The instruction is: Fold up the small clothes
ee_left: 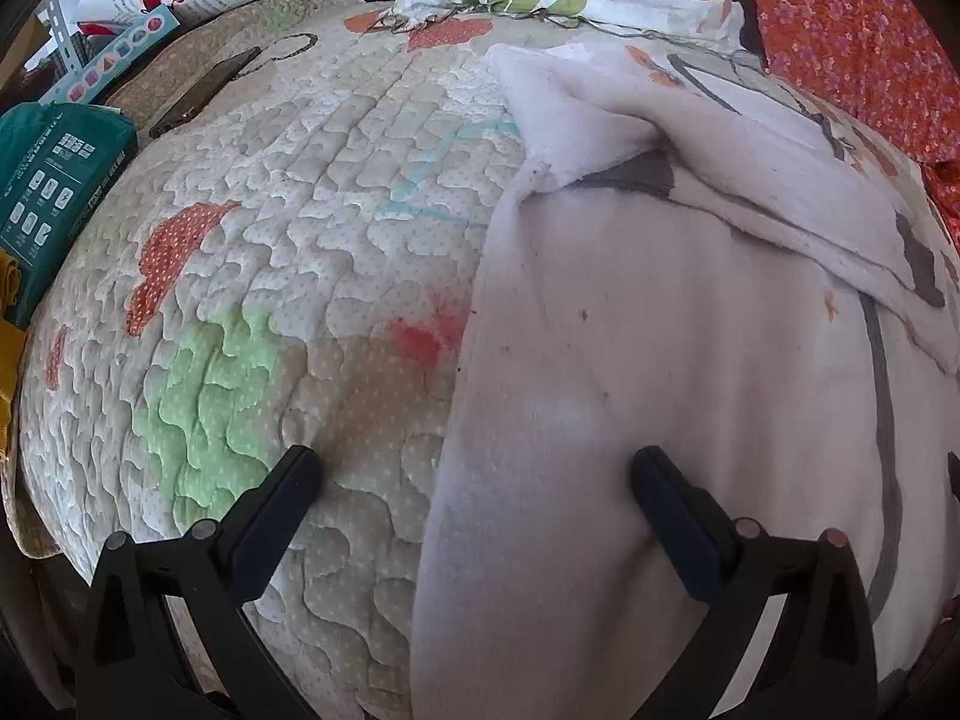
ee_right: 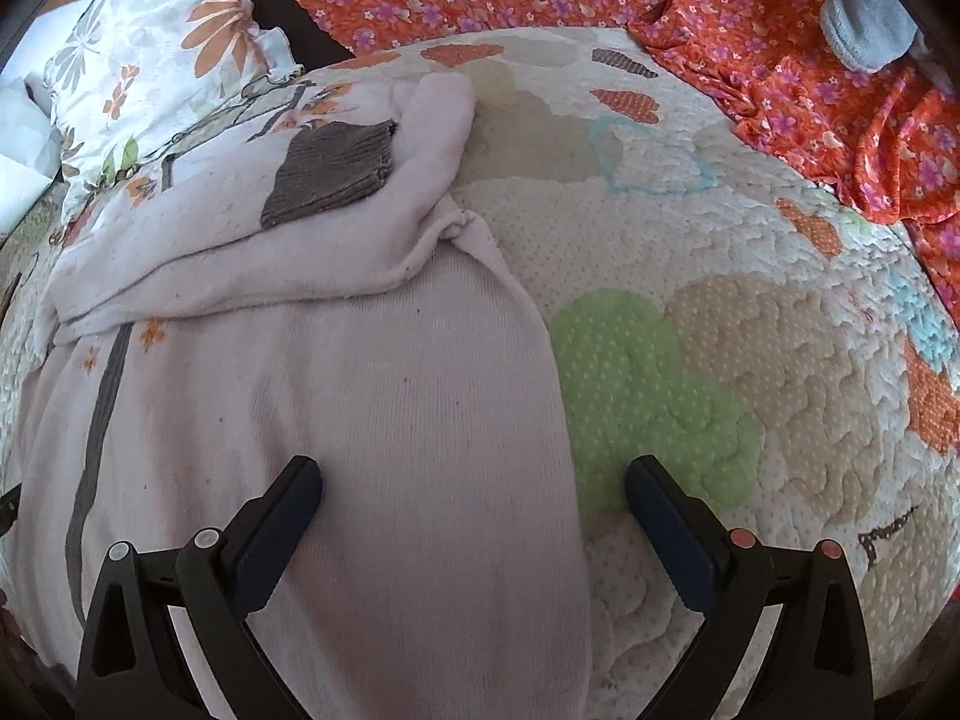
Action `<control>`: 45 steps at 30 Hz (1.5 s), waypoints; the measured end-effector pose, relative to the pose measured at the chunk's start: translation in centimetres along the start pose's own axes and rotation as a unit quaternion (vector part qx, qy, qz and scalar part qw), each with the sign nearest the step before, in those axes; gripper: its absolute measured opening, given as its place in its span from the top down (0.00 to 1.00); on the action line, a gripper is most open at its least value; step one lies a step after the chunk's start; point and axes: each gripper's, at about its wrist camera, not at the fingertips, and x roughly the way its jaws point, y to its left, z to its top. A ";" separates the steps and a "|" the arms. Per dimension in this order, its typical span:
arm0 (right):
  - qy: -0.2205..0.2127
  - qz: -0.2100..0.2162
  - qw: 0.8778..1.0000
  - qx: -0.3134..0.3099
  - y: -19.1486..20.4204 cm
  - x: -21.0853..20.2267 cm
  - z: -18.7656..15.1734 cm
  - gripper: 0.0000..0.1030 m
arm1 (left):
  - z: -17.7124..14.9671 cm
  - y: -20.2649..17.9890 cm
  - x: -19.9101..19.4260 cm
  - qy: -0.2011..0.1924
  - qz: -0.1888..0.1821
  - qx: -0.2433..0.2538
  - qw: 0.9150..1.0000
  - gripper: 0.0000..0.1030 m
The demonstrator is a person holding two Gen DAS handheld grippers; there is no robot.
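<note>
A small pale pink knitted garment [ee_left: 660, 360] lies flat on a quilted mat [ee_left: 300, 210], its sleeves folded across the top with grey ribbed cuffs showing [ee_right: 336, 171]. My left gripper [ee_left: 477, 468] stands open astride the garment's left edge: one finger over the quilt, the other over the fabric. The right gripper [ee_right: 474, 477] is also open, astride the right edge of the garment [ee_right: 360, 420], with one finger above the fabric and the other above the green patch of the mat [ee_right: 780, 360]. Neither holds anything.
A floral pillow [ee_right: 156, 60] lies at the head of the mat. An orange flowered cloth [ee_right: 780, 60] runs along the far and right sides, with a grey soft item [ee_right: 864, 12] on it. A dark phone [ee_left: 204, 90], a teal box [ee_left: 54, 174] and papers sit left of the mat.
</note>
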 end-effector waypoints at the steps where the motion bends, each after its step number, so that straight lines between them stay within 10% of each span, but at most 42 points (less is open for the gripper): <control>1: 0.001 0.000 1.000 0.000 0.0 -0.1 -0.2 0.01 | -0.1 0.0 -0.1 -0.002 -0.002 0.000 1.000 0.00; 11: 0.009 0.043 0.999 0.027 -2.0 -2.2 -2.8 0.01 | -1.9 3.4 -2.2 0.023 -0.153 -0.037 0.987 0.01; 16: 0.017 0.107 0.992 0.071 -3.8 -3.4 -4.1 0.01 | -3.8 4.8 -3.1 0.038 -0.224 -0.082 0.970 0.22; 21: 0.028 0.229 0.958 0.170 -7.7 -4.4 -5.6 0.04 | -6.7 4.5 -4.1 0.055 -0.257 -0.092 0.960 0.70; 28: 0.093 0.354 0.896 0.250 -9.8 -3.5 -9.3 0.21 | -10.8 4.8 -3.7 0.091 -0.305 -0.134 0.939 0.58; 37: 0.092 0.336 0.921 0.173 -6.7 -5.2 -11.6 0.23 | -12.3 3.8 -4.0 0.093 -0.311 -0.124 0.938 0.42; 45: 0.126 0.341 0.918 0.159 -5.0 -4.4 -13.8 0.42 | -13.9 4.5 -3.4 0.112 -0.318 -0.147 0.930 0.70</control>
